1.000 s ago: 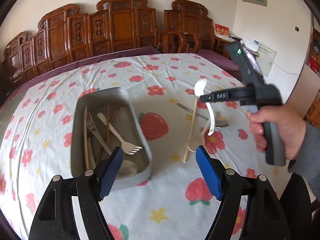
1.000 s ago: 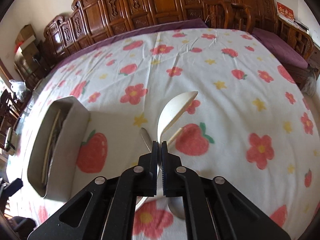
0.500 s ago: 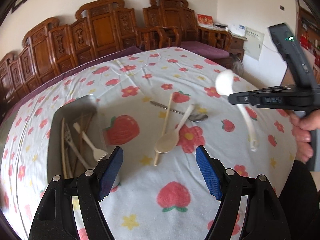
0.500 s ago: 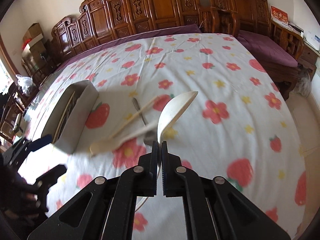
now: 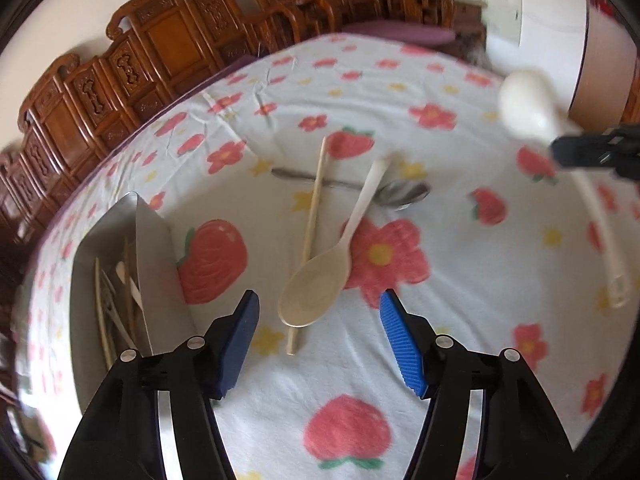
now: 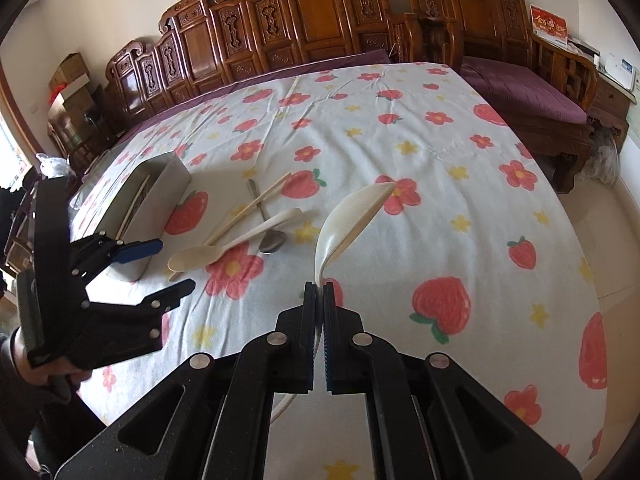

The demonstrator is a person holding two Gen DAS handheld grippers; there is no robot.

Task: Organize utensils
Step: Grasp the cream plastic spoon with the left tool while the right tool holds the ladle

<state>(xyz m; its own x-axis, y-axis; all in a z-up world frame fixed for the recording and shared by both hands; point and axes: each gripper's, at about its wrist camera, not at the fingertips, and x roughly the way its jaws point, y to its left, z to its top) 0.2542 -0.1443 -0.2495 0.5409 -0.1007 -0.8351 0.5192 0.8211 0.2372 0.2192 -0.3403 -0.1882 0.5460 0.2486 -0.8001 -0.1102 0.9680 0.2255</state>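
Note:
A cream plastic spoon lies on the flowered tablecloth, across a wooden chopstick and next to a metal spoon. My left gripper hovers over the cream spoon's bowl. Its blue pads are closing, with the bowl between them in the picture and no pad touching it. My right gripper is shut on the handle of a white ladle-like spoon and holds it in the air at the right. The metal tray at the left holds several utensils.
Carved wooden chairs line the far side of the table. A purple-cushioned bench stands at the right. The table's right edge drops to a pale floor. A hand and sleeve hold the left gripper.
My left gripper swung right from the tray to above the cream spoon, came lower, and its jaws narrowed. My right gripper carried the white spoon rightward, away from the pile.

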